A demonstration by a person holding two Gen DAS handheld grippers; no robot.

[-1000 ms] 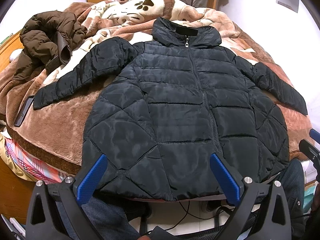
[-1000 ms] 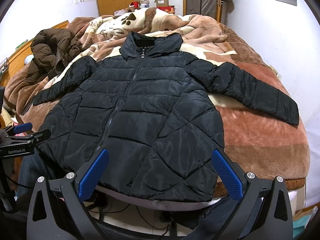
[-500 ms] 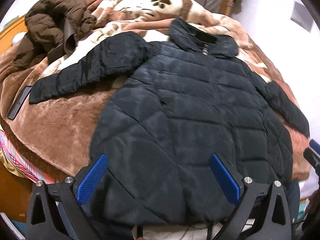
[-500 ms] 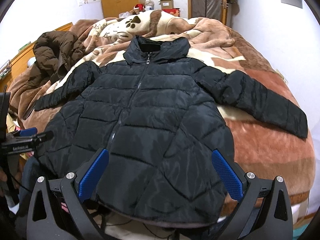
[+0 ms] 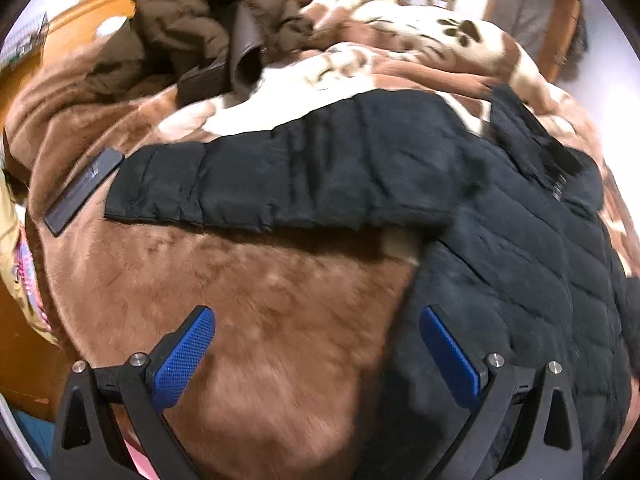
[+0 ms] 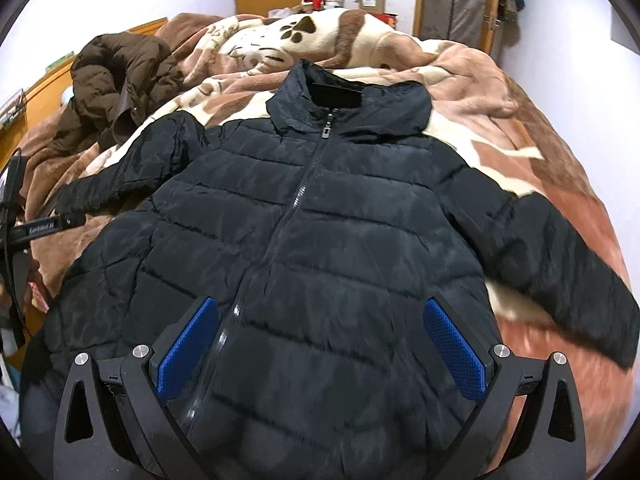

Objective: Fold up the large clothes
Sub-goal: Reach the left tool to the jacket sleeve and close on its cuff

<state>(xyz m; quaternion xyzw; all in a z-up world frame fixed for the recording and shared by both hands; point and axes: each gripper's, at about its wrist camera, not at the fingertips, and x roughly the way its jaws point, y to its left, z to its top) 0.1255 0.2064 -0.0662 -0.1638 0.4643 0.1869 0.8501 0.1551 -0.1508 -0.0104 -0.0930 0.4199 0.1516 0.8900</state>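
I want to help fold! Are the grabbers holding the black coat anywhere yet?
No. Both grippers, left and right, have open jaws above the black quilted puffer jacket, holding nothing.

Ahead of my right fingers: black quilted jacket (image 6: pixel 320 240). Beyond it, brown-and-cream paw-print blanket (image 6: pixel 460 92). Far left of them, dark brown coat (image 6: pixel 116 88). My finger pads (image 6: pixel 188 348) are blue, dimpled.

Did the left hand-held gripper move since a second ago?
Yes. The left hand-held gripper swung left: it framed the black jacket's hem, now it frames bare brown blanket, facing the sleeve.
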